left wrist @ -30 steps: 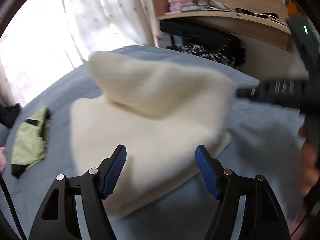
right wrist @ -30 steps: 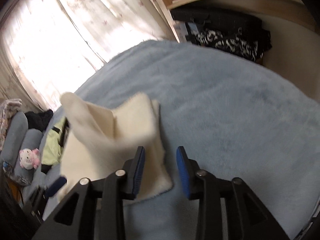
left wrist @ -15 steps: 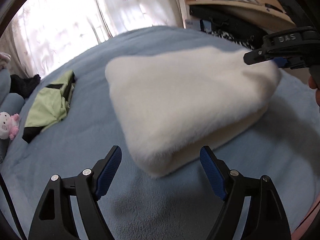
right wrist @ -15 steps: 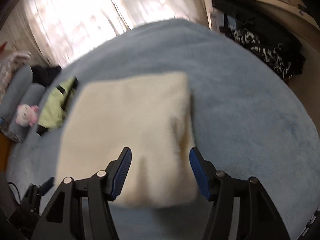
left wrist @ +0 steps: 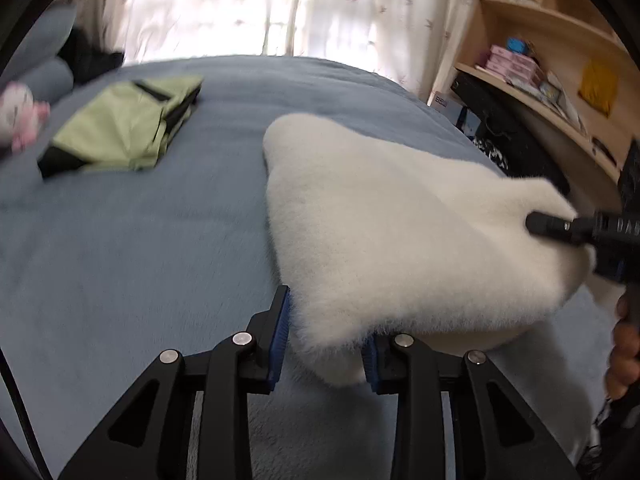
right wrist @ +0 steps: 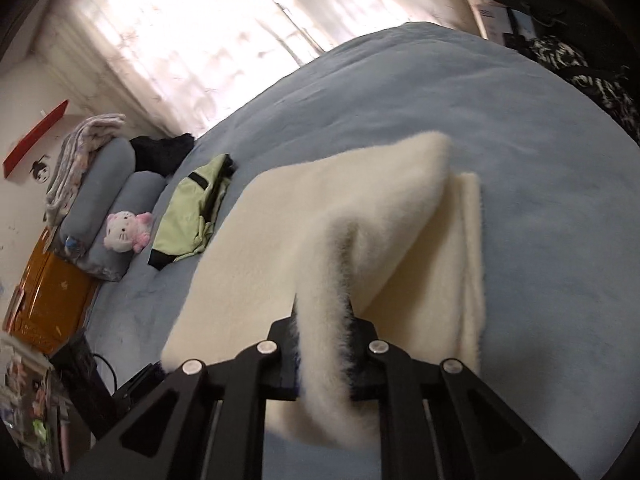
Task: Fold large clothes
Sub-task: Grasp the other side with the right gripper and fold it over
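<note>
While both pairs of tongs are closed on the same cream fleece garment [left wrist: 400,232], it lies partly lifted off a blue bed [left wrist: 120,260]. The left tongs [left wrist: 326,340] pinch one near corner of the fleece between blue-padded fingers, which are drawn in around thick pile. The right tongs [right wrist: 324,348] grip another corner, with a ridge of fleece standing up between nearly closed fingers; in the left view these tongs appear at the far right edge, gripping the cloth there.

Beyond the grips, the garment already shows at least two stacked layers, the lower layer flat on the bed and the upper layer raised and draped. This looks like the middle of a fold, with the held edge being carried across the flat layer. The next move probably calls for both hands to travel together, keeping the edge taut and level, then lowering it so the corners line up before letting go.

Farther off lie a folded green garment [right wrist: 192,216], a plush toy [right wrist: 126,230] and grey pillows [right wrist: 100,184] near a bright curtained window [right wrist: 180,32].
</note>
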A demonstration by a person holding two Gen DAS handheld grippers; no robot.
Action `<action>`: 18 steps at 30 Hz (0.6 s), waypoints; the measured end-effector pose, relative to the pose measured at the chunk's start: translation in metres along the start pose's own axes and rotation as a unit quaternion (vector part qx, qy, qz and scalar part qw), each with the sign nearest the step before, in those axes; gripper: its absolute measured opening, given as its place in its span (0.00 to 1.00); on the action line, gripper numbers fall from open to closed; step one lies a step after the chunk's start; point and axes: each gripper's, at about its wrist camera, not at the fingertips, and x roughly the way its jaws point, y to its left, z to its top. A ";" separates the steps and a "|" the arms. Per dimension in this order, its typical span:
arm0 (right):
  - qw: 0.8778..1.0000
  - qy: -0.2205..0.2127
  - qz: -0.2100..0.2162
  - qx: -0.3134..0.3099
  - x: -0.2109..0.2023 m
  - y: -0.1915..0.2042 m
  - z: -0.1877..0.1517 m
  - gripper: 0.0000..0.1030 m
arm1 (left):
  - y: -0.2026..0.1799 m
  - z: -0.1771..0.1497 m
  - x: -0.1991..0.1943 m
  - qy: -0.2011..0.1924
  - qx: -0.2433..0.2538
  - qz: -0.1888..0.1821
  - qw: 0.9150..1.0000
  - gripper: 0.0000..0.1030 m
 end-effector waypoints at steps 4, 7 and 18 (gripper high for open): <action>0.997 0.054 -0.029 0.046 0.032 -0.040 -0.024 0.16 | -0.003 -0.013 0.007 0.022 0.029 -0.002 0.999 0.31; 0.996 0.050 -0.019 0.069 0.030 -0.052 -0.038 0.17 | -0.006 -0.016 0.003 0.037 0.041 -0.005 0.998 0.34; 0.994 0.066 -0.013 0.082 0.032 -0.052 0.001 0.33 | 0.028 0.016 -0.038 0.049 0.018 -0.074 0.996 0.68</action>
